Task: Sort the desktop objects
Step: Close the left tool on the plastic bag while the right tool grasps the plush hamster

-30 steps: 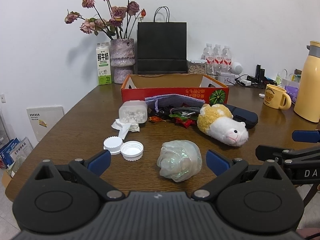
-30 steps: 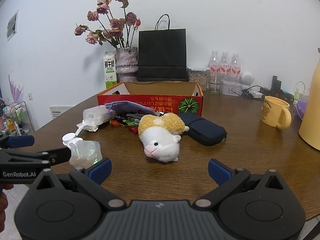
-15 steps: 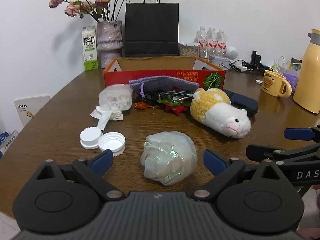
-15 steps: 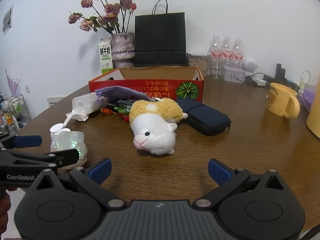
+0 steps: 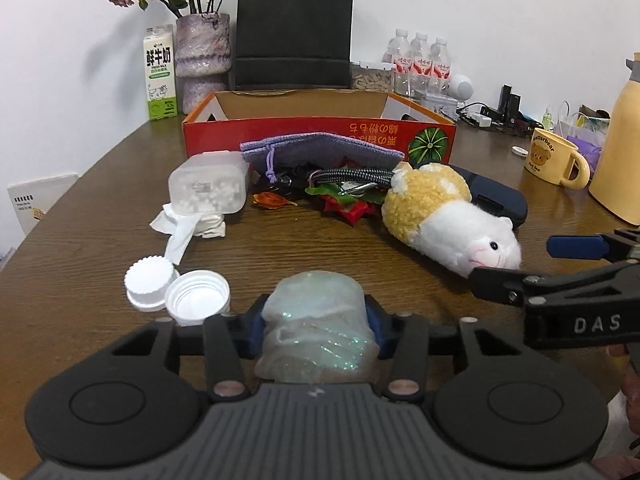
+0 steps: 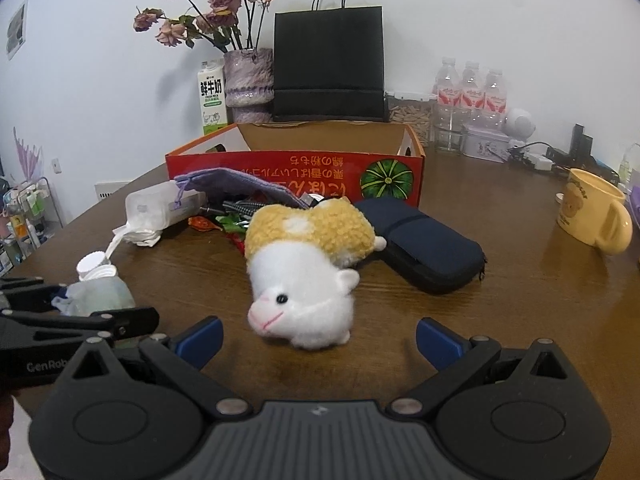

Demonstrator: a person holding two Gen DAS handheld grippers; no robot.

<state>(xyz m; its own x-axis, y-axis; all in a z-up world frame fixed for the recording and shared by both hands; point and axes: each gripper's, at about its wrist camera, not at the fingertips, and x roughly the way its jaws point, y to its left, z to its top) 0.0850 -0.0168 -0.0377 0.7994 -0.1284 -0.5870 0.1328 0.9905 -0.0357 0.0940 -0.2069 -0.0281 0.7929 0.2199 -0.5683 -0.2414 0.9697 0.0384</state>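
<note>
A crumpled, translucent iridescent bundle (image 5: 316, 312) lies on the brown table (image 5: 100, 248) between the blue pads of my left gripper (image 5: 314, 328). The jaws are closing and both pads touch its sides. The same bundle (image 6: 100, 296) shows at the left of the right wrist view, behind the left gripper's fingers (image 6: 120, 318). A yellow and white hamster plush (image 6: 308, 272) lies just ahead of my right gripper (image 6: 318, 338), which stands open with its pads well apart from it. Behind them sits an open red cardboard box (image 5: 320, 136).
Two white bottle caps (image 5: 176, 290), a crumpled tissue (image 5: 188, 226), a clear tub of white beads (image 5: 208, 190), a purple pouch (image 5: 320, 150), keys, red leaves and a navy case (image 6: 428, 248) lie before the box. A yellow mug (image 6: 592, 212), thermos (image 5: 620, 152), vase, milk carton and black bag stand behind.
My left gripper moved forward over the iridescent bundle and its jaws drew in from wide open to touch it. My right gripper came closer to the hamster plush, still open.
</note>
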